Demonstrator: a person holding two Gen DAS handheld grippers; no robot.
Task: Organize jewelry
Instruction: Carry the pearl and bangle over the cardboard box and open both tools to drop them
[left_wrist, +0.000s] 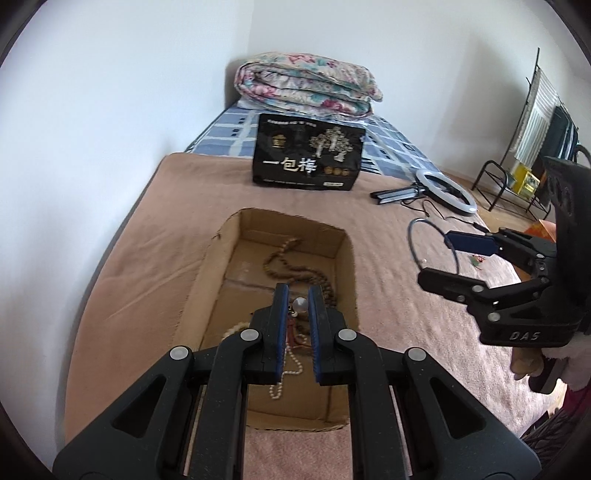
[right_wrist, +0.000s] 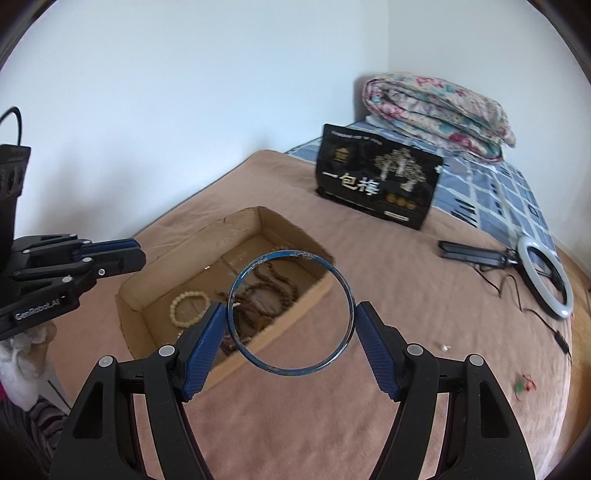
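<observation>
the blue bangle (right_wrist: 290, 312) is pinched across its width between the pads of the right gripper (right_wrist: 290, 314), held in the air over the pink blanket (right_wrist: 369, 424) just beside the cardboard box (right_wrist: 236, 363). this looks like the carry step; next it needs moving over the box opening and letting go. the box already holds a brown bead necklace (right_wrist: 269, 291), a cream bead bracelet (right_wrist: 188, 308) and a small pearl strand (left_wrist: 284, 373). the left gripper (left_wrist: 298, 302) hovers over the box, jaws nearly together with a pale bead (left_wrist: 300, 304) between them; whether it grips it, i cannot tell.
</observation>
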